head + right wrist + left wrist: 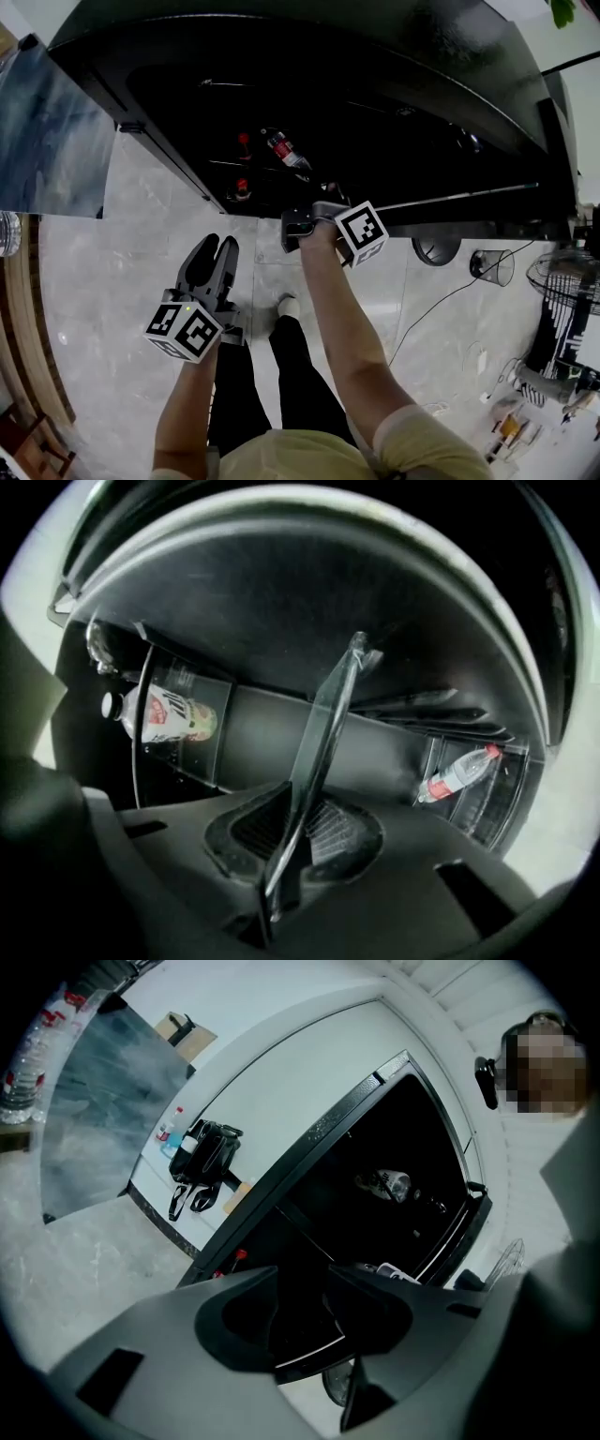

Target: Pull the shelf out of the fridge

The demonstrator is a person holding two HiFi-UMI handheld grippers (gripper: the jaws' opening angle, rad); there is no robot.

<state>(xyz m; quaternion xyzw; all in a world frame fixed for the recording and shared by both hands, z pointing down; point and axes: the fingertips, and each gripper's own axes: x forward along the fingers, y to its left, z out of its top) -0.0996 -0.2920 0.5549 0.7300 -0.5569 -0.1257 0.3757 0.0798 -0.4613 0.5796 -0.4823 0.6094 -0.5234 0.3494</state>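
The black fridge [394, 47] stands open ahead of me, dark inside. Its glass shelf [459, 198] shows as a thin pale edge along the front of the opening. In the right gripper view the shelf [326, 726] runs edge-on straight between the jaws, and my right gripper [291, 829] is shut on it. In the head view this gripper [298, 226] sits at the shelf's left end. My left gripper [212, 251] hangs lower left over the floor, clear of the fridge, open and holding nothing. In its own view the left gripper [298, 1288] faces the open fridge [375, 1194].
A red-capped bottle [284, 150] lies inside the fridge, and another bottle [457, 773] rests in a side rack, with a labelled bottle [167, 715] opposite. A fan [561, 281] and a cable [441, 305] are on the floor to the right. A black bag [202, 1159] hangs on the wall.
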